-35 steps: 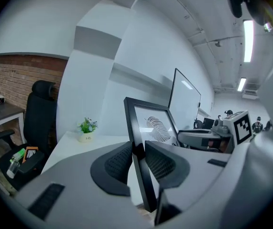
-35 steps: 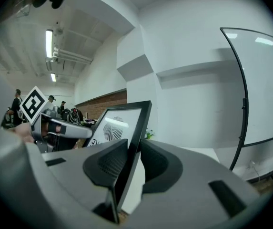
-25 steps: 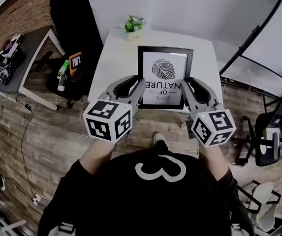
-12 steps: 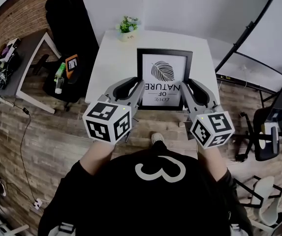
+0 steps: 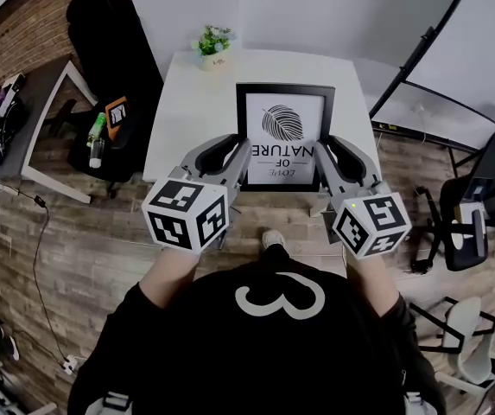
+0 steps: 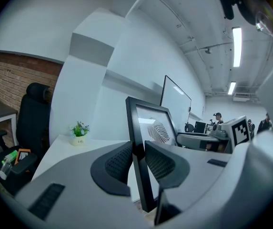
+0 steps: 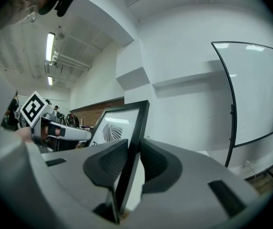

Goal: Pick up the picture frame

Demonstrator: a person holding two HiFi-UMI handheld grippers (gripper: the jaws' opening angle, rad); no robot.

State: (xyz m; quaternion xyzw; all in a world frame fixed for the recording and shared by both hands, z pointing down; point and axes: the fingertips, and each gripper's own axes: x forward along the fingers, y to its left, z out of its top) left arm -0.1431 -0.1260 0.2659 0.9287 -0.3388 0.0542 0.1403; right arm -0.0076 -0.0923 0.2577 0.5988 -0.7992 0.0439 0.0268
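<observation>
The black picture frame (image 5: 284, 132) with a leaf print is held between both grippers over the near part of the white table (image 5: 191, 111). My left gripper (image 5: 244, 159) is shut on the frame's left edge, and my right gripper (image 5: 324, 157) is shut on its right edge. In the left gripper view the picture frame (image 6: 151, 128) stands on edge, its black border pinched between the ribbed pads (image 6: 119, 162). The right gripper view shows the picture frame (image 7: 119, 125) clamped the same way between its pads (image 7: 111, 162).
A small potted plant (image 5: 212, 43) stands at the table's far left corner. A black chair (image 5: 109, 37) with a bottle (image 5: 98, 138) on its seat is left of the table, beside a grey desk (image 5: 27, 115). An office chair (image 5: 472, 223) and a black stand pole (image 5: 420, 46) are at the right.
Both grippers keep their hold on the frame. The table and room have slid a little to the left in the head view; the frame stays in place between the grippers.
</observation>
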